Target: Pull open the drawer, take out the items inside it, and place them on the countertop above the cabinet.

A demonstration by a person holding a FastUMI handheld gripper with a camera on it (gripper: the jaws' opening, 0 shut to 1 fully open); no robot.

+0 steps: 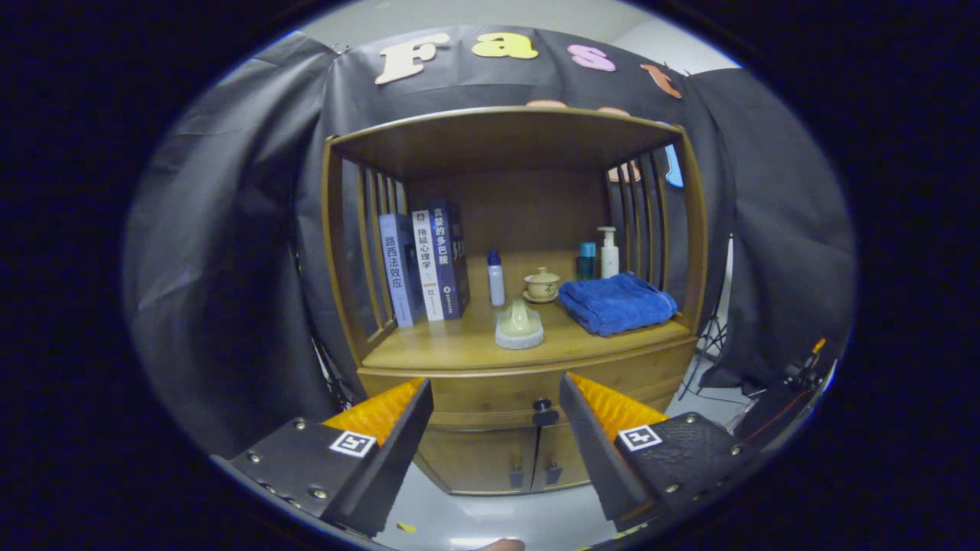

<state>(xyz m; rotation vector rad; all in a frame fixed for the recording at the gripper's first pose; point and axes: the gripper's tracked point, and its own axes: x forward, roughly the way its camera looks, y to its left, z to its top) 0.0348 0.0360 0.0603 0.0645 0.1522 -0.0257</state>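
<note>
Facing shut drawer (pixel 528 386) — gripper (pixel 494 413) fingers spread, empty; knob (pixel 544 412) between them; towel (pixel 616 303), books (pixel 425 264) on countertop (pixel 459 348).

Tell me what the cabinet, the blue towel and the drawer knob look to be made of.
Cabinet: wood or bamboo, warm brown with faint grain and a soft sheen. Blue towel: soft fuzzy cloth, folded, matte. Drawer knob: dark, smooth, probably metal or plastic; too small to tell. The tool is open, the knob just ahead between its fingers.

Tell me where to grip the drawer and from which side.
Grip the small dark round knob at the centre of the closed drawer front, coming straight from the front. It is the only part that sticks out. The open gripper already has it ahead, between the fingers.
</note>
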